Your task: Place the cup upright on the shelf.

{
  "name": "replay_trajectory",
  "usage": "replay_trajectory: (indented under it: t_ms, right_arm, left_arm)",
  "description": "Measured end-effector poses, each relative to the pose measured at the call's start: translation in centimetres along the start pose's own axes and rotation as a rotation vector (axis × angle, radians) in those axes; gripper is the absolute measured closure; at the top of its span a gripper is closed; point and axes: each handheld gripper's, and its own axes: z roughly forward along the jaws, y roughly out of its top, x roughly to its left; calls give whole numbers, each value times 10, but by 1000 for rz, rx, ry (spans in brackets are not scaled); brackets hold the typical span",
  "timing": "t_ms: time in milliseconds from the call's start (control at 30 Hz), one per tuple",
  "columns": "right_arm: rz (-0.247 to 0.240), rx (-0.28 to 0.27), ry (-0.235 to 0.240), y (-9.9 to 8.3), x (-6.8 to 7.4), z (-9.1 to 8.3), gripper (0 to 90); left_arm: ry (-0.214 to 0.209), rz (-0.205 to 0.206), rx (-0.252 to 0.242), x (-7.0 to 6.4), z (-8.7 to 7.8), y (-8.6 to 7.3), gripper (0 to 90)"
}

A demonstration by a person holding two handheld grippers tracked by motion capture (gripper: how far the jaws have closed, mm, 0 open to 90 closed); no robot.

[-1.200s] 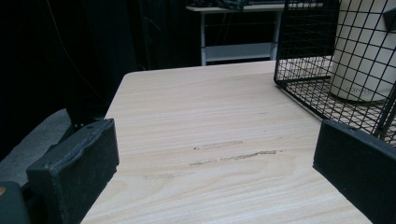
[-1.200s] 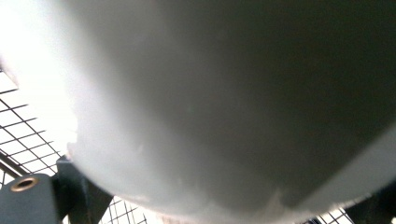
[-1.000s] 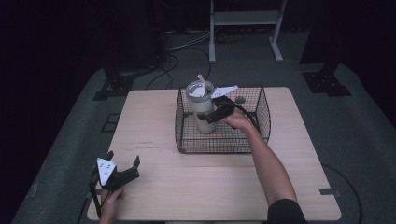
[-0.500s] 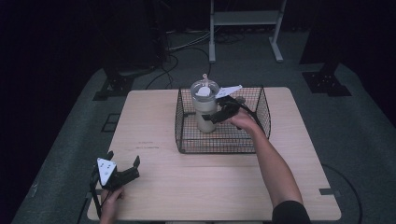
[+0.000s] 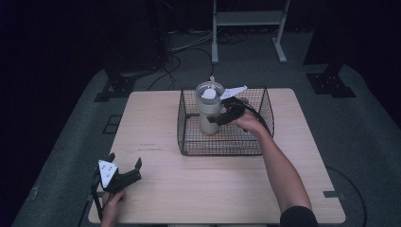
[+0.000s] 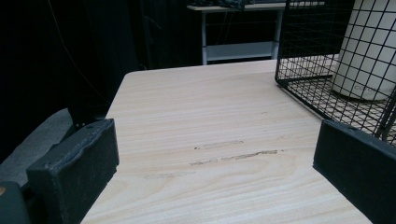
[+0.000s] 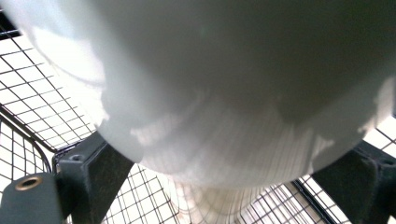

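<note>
This looks like a lab or recording studio set up for capture work, not a home. A single pale wooden desk (image 5: 213, 189) stands alone on grey carpet (image 5: 71, 156), ringed by darkness and black curtains, with black stand feet (image 5: 330, 84) on the floor beside it. Loose cables (image 5: 189, 45) trail across the floor behind, toward a light metal frame rack (image 5: 248, 19) at the back.

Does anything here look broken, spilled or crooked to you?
Mostly not. The cream tumbler with a clear lid stands upright in the black wire basket, gripped by the right gripper. The only blemish is some scuff marks on the light wooden table.
</note>
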Motion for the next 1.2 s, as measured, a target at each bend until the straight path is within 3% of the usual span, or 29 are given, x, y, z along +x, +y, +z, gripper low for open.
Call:
replay_trajectory:
  t_ms: [233, 833, 1200]
  right_arm:
    - [32, -23, -2, -1, 2, -13, 92]
    - [103, 9, -50, -6, 6, -49, 92]
    - [89, 4, -59, -2, 14, -69, 92]
  left_arm:
    - [-4, 7, 0, -1, -1, 0, 0]
    - [-3, 11, -1, -1, -1, 0, 0]
    - [-4, 12, 0, -1, -1, 0, 0]
